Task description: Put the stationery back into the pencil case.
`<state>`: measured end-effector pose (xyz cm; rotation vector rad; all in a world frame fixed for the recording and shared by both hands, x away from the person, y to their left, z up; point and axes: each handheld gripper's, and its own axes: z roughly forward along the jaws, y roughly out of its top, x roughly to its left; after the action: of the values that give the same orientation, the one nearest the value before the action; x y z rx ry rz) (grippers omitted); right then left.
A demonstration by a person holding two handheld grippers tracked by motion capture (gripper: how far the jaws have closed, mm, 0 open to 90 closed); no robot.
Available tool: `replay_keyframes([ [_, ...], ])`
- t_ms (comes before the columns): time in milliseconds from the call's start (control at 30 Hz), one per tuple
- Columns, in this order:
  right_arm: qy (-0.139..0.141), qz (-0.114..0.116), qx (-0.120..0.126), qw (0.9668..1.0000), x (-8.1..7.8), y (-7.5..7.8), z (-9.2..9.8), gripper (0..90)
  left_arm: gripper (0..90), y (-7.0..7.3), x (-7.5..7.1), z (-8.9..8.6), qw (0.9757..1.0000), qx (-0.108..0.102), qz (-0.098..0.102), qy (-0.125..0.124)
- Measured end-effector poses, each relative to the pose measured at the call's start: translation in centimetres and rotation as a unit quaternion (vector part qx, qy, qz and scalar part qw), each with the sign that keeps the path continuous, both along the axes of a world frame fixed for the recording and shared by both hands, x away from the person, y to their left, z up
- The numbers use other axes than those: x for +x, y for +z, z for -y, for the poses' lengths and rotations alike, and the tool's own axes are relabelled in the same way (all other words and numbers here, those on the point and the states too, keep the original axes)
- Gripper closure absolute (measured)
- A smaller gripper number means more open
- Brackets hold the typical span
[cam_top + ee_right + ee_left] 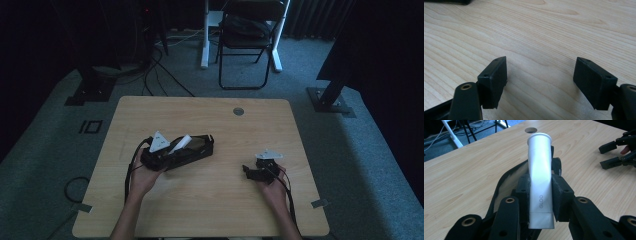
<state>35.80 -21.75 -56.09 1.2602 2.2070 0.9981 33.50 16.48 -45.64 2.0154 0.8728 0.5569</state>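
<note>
My left gripper is shut on a white tube marked GLOO, clamped near its crimped end with the cap end pointing away. Under the tube lies an open black pouch with a pale lining. In the high view the white tube sticks up over the black pouch at table centre-left, held by the left gripper. My right gripper rests low over bare wood at the right, jaws wide apart. Nothing sits between the jaws of the right gripper. That right gripper also appears far right in the left gripper view.
The wooden table has a round cable hole near its far edge. Beyond the table stand a black folding chair, a white desk leg and cables on the grey carpet.
</note>
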Motion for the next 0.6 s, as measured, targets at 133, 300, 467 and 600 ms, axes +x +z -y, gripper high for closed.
replay_keyframes([
  [133, 0.000, 0.000, 0.000, 1.0000, 0.00, 0.00, 0.00, 27.1, 70.8, -0.16, 0.28, -0.04, 1.0000, -0.002, -0.001, 0.003],
  [300, 0.000, 0.000, 0.000, 1.0000, 0.00, 0.00, 0.00, 27.1, 70.8, -0.37, 0.62, -0.06, 0.9999, -0.004, -0.003, 0.009],
  [467, 0.000, 0.000, 0.000, 1.0000, 0.00, 0.00, 0.00, 27.1, 70.8, -0.53, 0.86, -0.10, 0.9999, -0.001, -0.004, 0.012],
  [600, 0.000, 0.000, 0.000, 1.0000, 0.00, 0.00, 0.00, 27.0, 70.8, -0.61, 1.02, -0.14, 0.9999, -0.001, -0.005, 0.016],
])
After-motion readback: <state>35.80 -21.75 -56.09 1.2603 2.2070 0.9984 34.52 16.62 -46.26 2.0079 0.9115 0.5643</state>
